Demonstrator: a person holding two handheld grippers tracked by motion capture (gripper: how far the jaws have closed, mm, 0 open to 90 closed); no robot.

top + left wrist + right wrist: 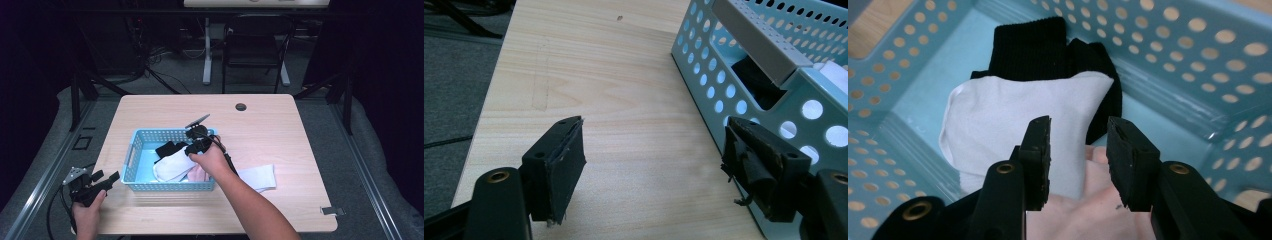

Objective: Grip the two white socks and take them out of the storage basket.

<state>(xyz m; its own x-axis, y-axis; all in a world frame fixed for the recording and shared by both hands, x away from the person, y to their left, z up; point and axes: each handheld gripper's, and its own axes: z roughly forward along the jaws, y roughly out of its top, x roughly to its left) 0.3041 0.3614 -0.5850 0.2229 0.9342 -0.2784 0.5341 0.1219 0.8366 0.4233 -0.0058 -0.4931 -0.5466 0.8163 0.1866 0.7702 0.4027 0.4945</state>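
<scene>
A light blue basket [137,150] with round holes sits on the wooden worktop [280,130]. Inside it lie a white sock [998,130] on top of a black sock [1033,47], and a pale pink cloth [1093,210] shows at the near side. The right gripper [1079,145] hangs just over the white sock, its jaws a little apart and holding nothing. The left gripper [654,160] rests low near the left edge of the worktop, just beside the basket, with its jaws wide apart and empty. Another white cloth [257,176] lies flat on the worktop to the right of the basket. The socks look soft and light, so they will bend and flop when picked up. They will not break and should not slip much on the rough black pads. A good place to pinch the white sock is its near edge or a fold in the middle, pushing down a little so only that sock comes up.
</scene>
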